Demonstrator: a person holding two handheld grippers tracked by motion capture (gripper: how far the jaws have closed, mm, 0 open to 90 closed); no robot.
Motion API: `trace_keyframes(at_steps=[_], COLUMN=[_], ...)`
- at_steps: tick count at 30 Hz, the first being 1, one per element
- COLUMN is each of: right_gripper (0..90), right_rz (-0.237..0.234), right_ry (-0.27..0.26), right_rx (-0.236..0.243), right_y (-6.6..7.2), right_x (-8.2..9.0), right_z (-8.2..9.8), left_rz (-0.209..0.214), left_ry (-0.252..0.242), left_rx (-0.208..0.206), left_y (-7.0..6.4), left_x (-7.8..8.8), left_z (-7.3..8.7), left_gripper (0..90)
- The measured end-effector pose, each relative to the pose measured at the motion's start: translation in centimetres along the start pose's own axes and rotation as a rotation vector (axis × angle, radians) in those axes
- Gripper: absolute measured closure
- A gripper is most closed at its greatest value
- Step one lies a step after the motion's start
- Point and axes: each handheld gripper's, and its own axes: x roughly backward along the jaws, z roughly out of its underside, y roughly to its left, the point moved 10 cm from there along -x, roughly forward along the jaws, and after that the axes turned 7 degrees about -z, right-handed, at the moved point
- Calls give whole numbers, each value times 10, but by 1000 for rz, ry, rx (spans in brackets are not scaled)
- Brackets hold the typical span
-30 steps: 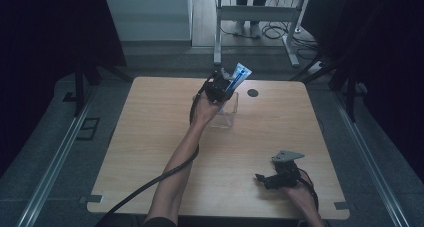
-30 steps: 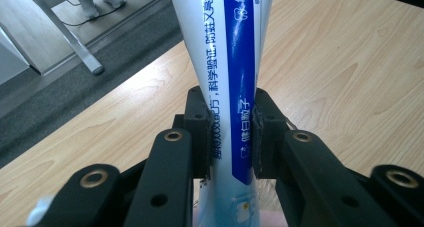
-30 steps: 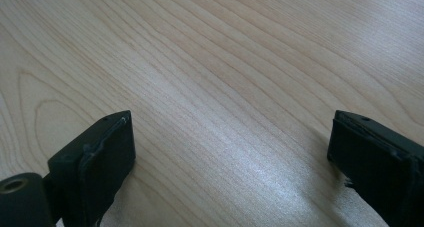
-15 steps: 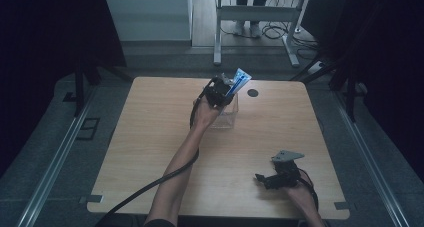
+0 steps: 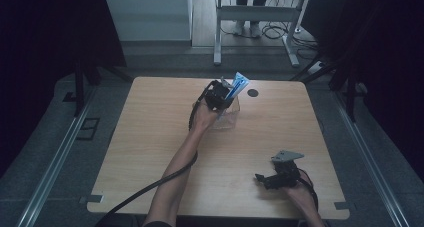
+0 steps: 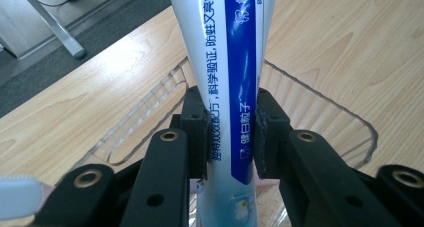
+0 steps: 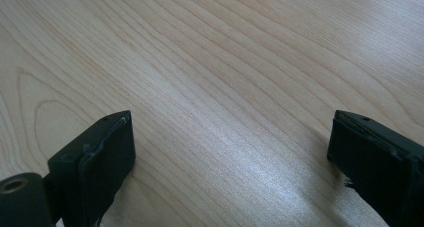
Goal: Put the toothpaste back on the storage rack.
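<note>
A white and blue toothpaste tube (image 5: 239,82) (image 6: 235,62) stands between the jaws of my left gripper (image 5: 220,95) (image 6: 231,114), whose pads press on both its sides. It hangs over a clear plastic container (image 5: 229,118) (image 6: 320,94) at the far middle of the table, with its lower end inside the rim. A pale bristled object (image 6: 20,194) shows at the bottom left of the left gripper view. My right gripper (image 5: 261,177) (image 7: 230,152) rests low over the bare wood at the near right, its jaws wide apart with nothing between them.
A black round spot (image 5: 253,92) lies on the wooden table (image 5: 150,137) just right of the container. A black cable (image 5: 150,187) trails from the left gripper over the near edge. Metal stand legs (image 5: 218,42) rise beyond the far edge.
The left gripper and the tube have sunk slightly toward the container. The right gripper has not moved.
</note>
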Motion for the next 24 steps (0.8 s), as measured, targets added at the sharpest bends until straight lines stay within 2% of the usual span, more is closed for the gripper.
trace_keyframes(at_steps=[12,15,20,24], right_gripper=[47,48,48,48], right_rz=[0,0,0,-1], right_ry=[2,3,4,4], right_rx=[3,3,3,3], right_y=[0,1,0,0], right_x=[0,0,0,0], right_z=[0,0,0,0], left_rz=[14,-3,12,3], left_ry=[24,26,22,16], left_rx=[-13,-19,-7,-8], left_y=[-4,-4,-4,-5], left_x=[1,2,3,6], left_z=[6,6,5,3], left_gripper=[682,621,575,514])
